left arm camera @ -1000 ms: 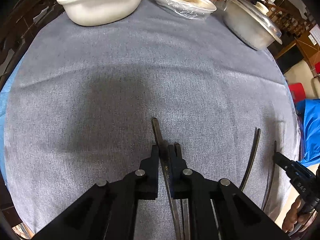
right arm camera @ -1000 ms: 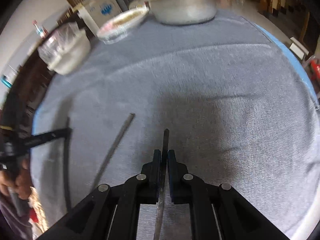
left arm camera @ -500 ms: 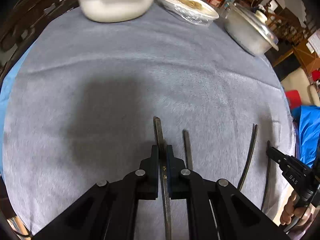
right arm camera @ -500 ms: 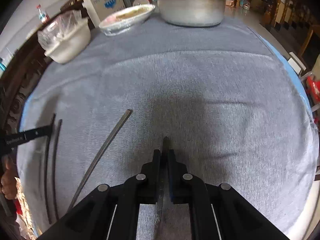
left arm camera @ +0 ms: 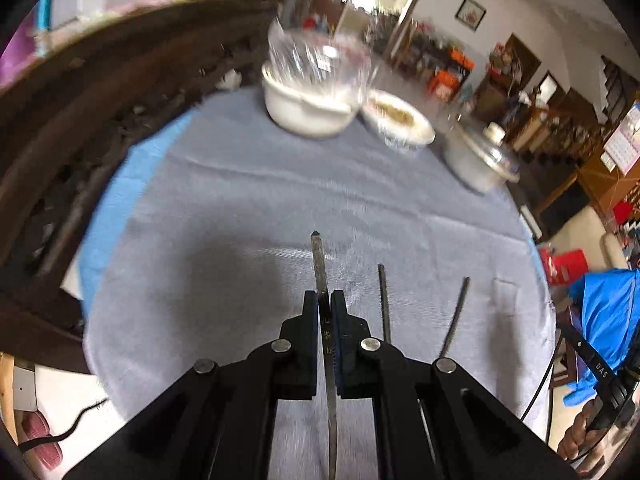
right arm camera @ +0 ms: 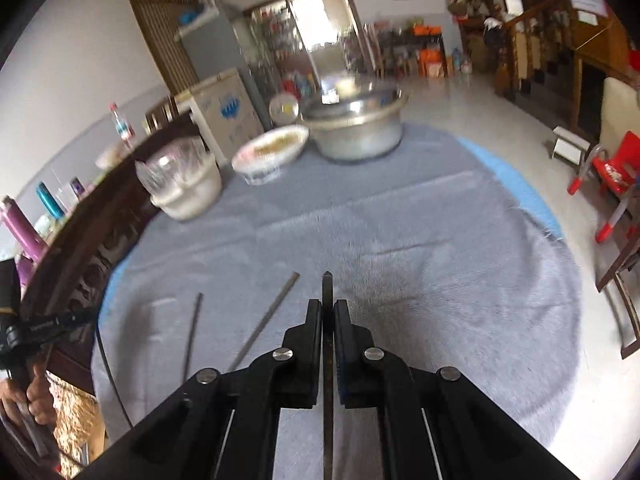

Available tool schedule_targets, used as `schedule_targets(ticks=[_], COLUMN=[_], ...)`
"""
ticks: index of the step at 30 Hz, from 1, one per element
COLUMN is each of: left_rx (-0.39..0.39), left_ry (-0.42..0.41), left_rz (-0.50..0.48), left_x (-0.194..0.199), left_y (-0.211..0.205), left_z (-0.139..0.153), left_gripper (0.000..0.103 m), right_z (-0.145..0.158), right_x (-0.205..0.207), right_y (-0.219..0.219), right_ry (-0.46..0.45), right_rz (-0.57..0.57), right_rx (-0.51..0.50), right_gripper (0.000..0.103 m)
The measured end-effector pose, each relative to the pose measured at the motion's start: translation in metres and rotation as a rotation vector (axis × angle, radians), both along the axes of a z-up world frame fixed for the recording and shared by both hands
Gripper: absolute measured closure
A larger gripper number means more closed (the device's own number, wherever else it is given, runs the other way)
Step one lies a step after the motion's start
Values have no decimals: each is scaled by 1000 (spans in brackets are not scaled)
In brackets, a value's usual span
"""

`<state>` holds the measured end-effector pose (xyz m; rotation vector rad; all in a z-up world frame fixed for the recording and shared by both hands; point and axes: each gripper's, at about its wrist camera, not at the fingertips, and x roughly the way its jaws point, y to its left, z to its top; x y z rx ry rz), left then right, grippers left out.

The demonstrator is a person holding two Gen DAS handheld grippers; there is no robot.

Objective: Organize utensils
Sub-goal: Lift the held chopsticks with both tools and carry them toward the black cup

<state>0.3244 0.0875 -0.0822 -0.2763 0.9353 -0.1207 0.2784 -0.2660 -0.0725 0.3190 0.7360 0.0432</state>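
My left gripper (left arm camera: 325, 298) is shut on a dark chopstick (left arm camera: 319, 262) and holds it above the grey tablecloth (left arm camera: 240, 208). Two more dark chopsticks lie on the cloth to its right, one straight (left arm camera: 384, 300) and one slanted (left arm camera: 456, 312). My right gripper (right arm camera: 328, 306) is shut on another dark chopstick (right arm camera: 326, 286), raised over the cloth (right arm camera: 440, 240). In the right wrist view two chopsticks lie to its left, one near (right arm camera: 272, 320) and one further left (right arm camera: 193, 332).
At the table's far side stand a white bowl with plastic (left arm camera: 308, 108), a dish of food (left arm camera: 400, 120) and a lidded metal pot (left arm camera: 480, 160). A dark wooden sideboard (left arm camera: 80, 120) runs along the left. The right gripper shows at the far right (left arm camera: 600, 380).
Both grippers have lifted and tilted up with their chopsticks; the room now shows beyond the table. The chopstick beside the left gripper stays on the cloth.
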Motion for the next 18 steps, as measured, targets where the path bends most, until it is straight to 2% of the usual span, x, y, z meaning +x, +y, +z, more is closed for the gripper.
schedule_targets(ticks=[5,10,18], left_rx=[-10,-9,30], left_ry=[-115,-203,-300], left_rz=[58,99,101], left_x=[-52,-100,-152], left_y=[10,7,-12], left_z=[29,43,60], left_gripper=[97,97,97], right_z=[27,46,56], right_x=[-47,-93,-138], right_y=[4,2,-4], right_ry=[-109,-197,-258], right_rz=[-40,-84,-122], right_rx=[-18,-12,27], right_gripper=[96,96,96])
